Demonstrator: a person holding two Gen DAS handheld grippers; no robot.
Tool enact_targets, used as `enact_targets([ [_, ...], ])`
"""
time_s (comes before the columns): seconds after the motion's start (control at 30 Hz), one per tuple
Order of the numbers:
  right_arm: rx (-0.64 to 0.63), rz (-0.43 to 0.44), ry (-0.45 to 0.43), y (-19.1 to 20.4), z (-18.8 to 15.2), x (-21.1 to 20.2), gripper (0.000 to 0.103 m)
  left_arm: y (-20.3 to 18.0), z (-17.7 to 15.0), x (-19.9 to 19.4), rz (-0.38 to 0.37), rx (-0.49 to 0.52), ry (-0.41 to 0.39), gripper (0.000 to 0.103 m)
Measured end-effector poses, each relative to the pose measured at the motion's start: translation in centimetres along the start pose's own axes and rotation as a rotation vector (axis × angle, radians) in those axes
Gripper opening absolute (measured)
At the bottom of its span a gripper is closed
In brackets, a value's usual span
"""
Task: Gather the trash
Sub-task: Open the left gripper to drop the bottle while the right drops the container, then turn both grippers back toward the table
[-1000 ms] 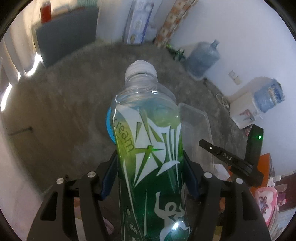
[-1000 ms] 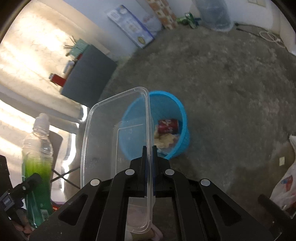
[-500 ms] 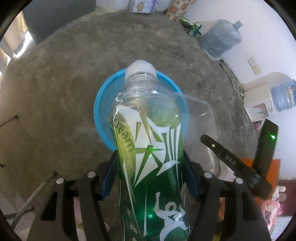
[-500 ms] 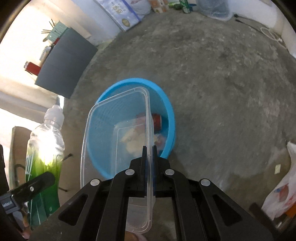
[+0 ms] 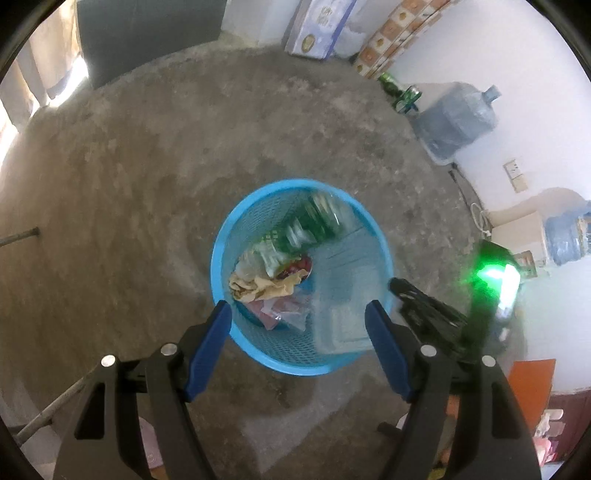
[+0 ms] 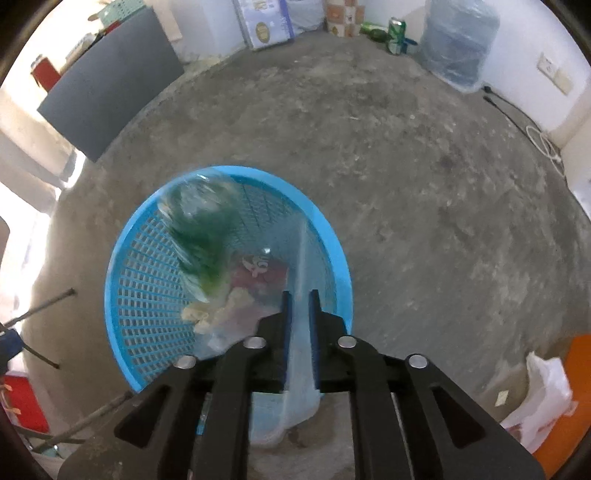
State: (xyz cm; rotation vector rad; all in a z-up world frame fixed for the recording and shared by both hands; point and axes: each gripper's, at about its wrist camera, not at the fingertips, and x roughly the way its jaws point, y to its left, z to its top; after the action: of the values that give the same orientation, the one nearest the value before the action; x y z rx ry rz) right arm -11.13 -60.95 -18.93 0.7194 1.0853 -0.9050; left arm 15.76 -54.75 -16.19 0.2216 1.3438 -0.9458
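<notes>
A blue mesh basket [image 5: 221,240] [image 6: 110,277] stands on the concrete floor with paper and wrappers inside. A green-labelled plastic bottle [image 5: 317,221] [image 6: 199,236] shows as a blur, falling inside the basket's far side. My left gripper [image 5: 298,308] hangs above the basket, jaws opening, nothing between them. A clear plastic container [image 5: 343,295] [image 6: 299,387] slides down at the basket's right side. Its thin wall runs between the pads of my right gripper [image 6: 300,295], whose jaws are opening and stand apart from the wall.
A big water jug [image 5: 454,118] [image 6: 458,40] and green cans [image 6: 395,29] stand by the far wall. A dark board [image 6: 107,92] leans at the back left. A white plastic bag [image 6: 543,391] lies at the right. Thin metal rods [image 6: 40,306] lie left of the basket.
Both grippers came down over the basket. The left one let go of the bottle, which now drops into the basket. The right jaws parted and the clear container slips downward.
</notes>
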Motion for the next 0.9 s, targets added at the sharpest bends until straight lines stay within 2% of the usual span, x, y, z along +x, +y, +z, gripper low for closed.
enact_targets([
  [0.07, 0.004, -0.005, -0.013, 0.0, 0.1, -0.2, 0.037, 0.1, -0.4, -1.2, -0.013, 0.008, -0.022, 0.073],
  [0.17, 0.019, 0.010, -0.047, -0.5, 0.0, -1.3, 0.045, 0.1, -0.8, -3.3, -0.028, 0.015, -0.059, 0.073],
  [0.4, 0.117, 0.071, -0.093, -2.9, -1.3, -4.7, 0.045, -0.5, -3.0, -8.9, -0.062, 0.074, -0.144, 0.073],
  [0.63, 0.210, 0.144, -0.111, -4.7, -5.5, -10.1, 0.046, 0.2, -7.7, -16.8, -0.108, 0.124, -0.267, 0.073],
  [0.77, 0.183, 0.197, -0.130, -3.1, -7.5, -13.3, 0.056, 1.7, -10.6, -21.4, -0.067, 0.110, -0.367, 0.078],
  [0.9, 0.075, 0.272, -0.178, 0.8, -7.8, -17.1, 0.061, 4.7, -13.8, -25.7, 0.016, 0.058, -0.456, 0.079],
])
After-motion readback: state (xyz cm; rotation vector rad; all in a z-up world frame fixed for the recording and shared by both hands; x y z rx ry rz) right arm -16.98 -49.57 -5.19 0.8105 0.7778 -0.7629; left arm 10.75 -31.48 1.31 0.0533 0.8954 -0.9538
